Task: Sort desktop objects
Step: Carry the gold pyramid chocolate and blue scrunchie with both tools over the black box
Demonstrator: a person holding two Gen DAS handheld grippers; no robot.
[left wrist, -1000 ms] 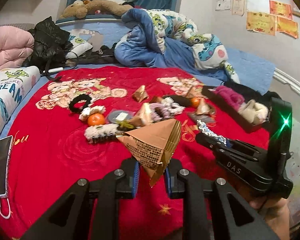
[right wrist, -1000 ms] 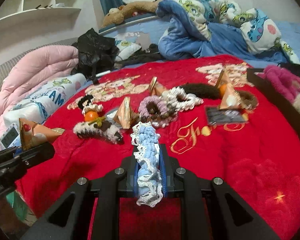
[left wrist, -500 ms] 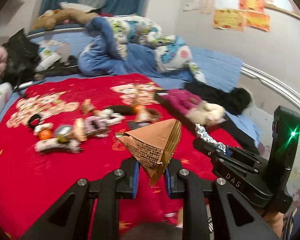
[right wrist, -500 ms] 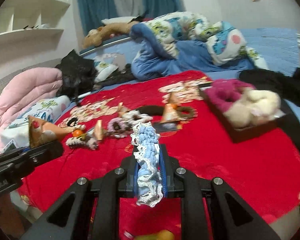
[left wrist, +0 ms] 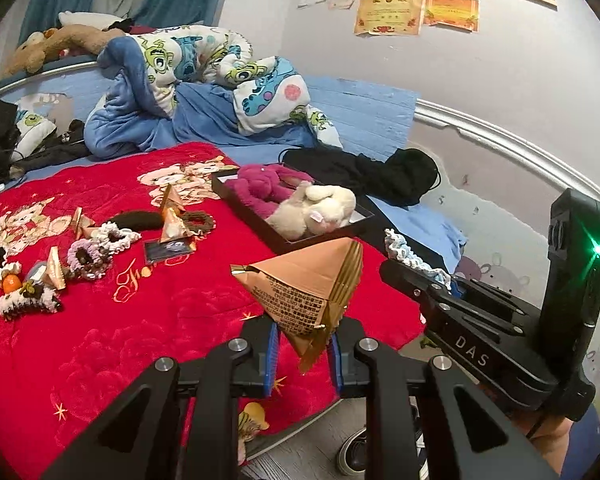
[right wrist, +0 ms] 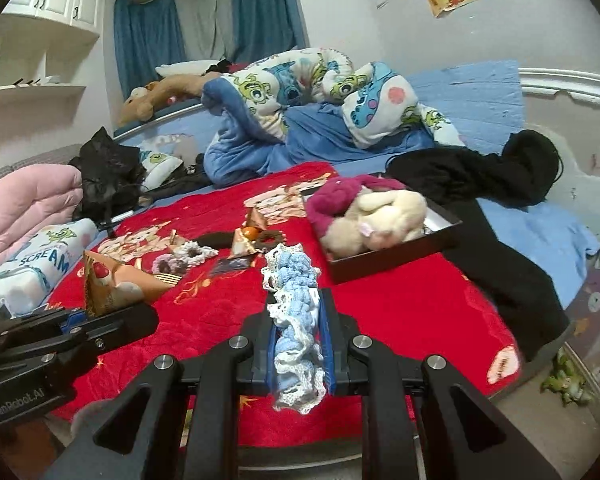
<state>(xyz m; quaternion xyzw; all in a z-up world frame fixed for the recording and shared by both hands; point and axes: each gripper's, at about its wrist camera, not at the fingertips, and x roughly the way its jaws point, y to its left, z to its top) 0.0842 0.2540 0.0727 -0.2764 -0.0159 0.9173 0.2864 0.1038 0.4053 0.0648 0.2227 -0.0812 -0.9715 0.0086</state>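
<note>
Both jaws are clamped: left gripper [left wrist: 302,346] pinches a light, crushable pyramid packet [left wrist: 300,288] by its lower corner, right gripper [right wrist: 298,354] squeezes a soft lace scrunchie [right wrist: 294,308], tray [right wrist: 392,266] at two o'clock.

The print on the paper pyramid [left wrist: 300,292] in the left gripper [left wrist: 302,350] was too small to read. The lower end of the blue lace scrunchie [right wrist: 298,332] sat hidden between the right gripper [right wrist: 299,354] pads. The black tray [right wrist: 396,258] floor lay mostly covered by plush toys [right wrist: 374,216]. A shoe [left wrist: 354,454] below the bed was partly hidden. Wall certificates [left wrist: 390,14] were illegible.
</note>
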